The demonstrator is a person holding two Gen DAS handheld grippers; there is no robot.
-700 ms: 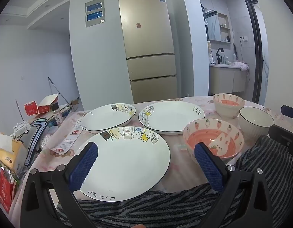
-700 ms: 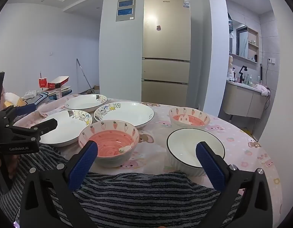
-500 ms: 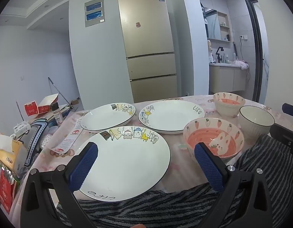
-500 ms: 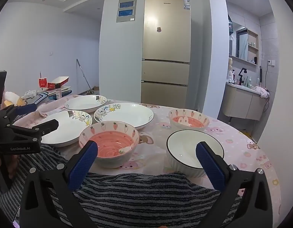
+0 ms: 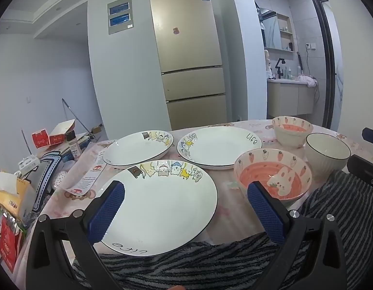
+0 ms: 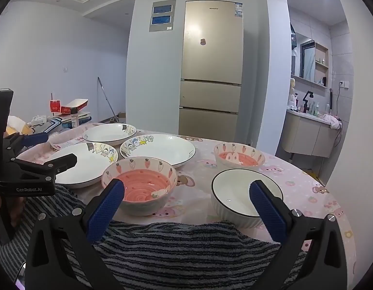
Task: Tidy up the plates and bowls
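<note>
Both tools gape empty: left tool (image 5: 185,195), right tool (image 6: 186,194); cartoon-rimmed white plate (image 5: 162,203) lies flat.

Three white cartoon-rimmed plates (image 5: 159,207) clustered upright, two pink carrot-patterned bowls (image 6: 138,188), one white ribbed bowl (image 6: 237,195), all separate, unstacked

Pink carrot-print bowl (image 5: 273,178), white cartoon-rim plate (image 5: 159,205)

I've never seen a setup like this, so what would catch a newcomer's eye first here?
Probably the crockery on the pink cartoon tablecloth: three white cartoon-edged plates on the left, two carrot-patterned pink bowls and a white bowl on the right. Next, the blue-padded left gripper and right gripper, both open and empty, and the tall golden fridge behind.
</note>
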